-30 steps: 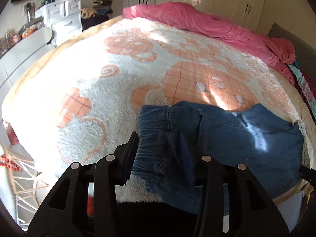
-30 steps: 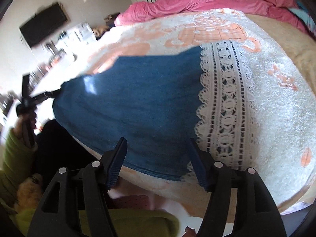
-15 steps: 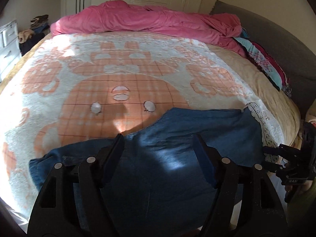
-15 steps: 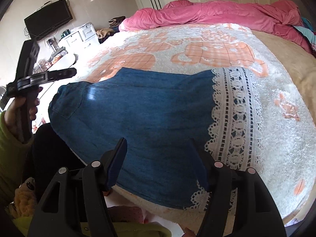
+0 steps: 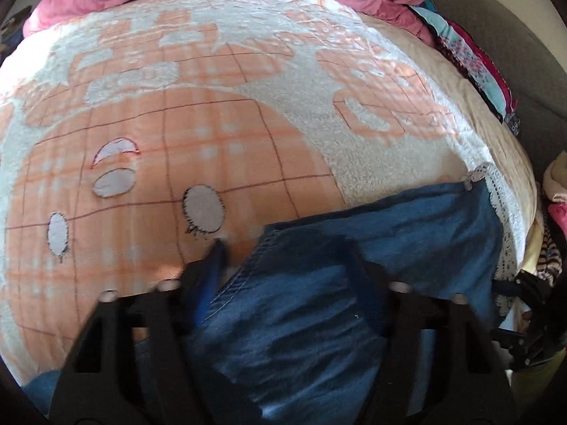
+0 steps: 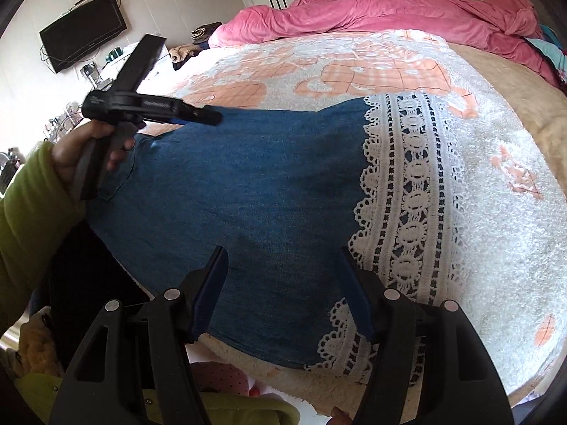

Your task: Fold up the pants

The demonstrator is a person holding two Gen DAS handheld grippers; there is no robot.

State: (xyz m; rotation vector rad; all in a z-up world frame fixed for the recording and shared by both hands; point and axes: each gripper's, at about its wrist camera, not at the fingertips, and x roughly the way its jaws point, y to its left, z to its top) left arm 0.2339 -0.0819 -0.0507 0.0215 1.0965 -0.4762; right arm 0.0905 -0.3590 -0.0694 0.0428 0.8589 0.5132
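Pink duvet (image 6: 372,14) heaps behind the bed's peach blanket (image 5: 212,134), where denim pants (image 6: 248,194) lie. Left gripper (image 5: 287,265), earlier at the waistband, now closes its jaws over mid-fabric; right gripper (image 6: 283,272) hovers, jaws released.

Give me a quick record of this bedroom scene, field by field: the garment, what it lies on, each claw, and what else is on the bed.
garment: blue denim pants with a white lace hem
surface: white and orange fleece blanket on a bed
left claw: jaws closing, denim between them at the stitched edge
right claw: open above the denim near the lace, gripping nothing
also on bed: pink duvet bunched at the far end
person: green sleeve at the left claw's handle
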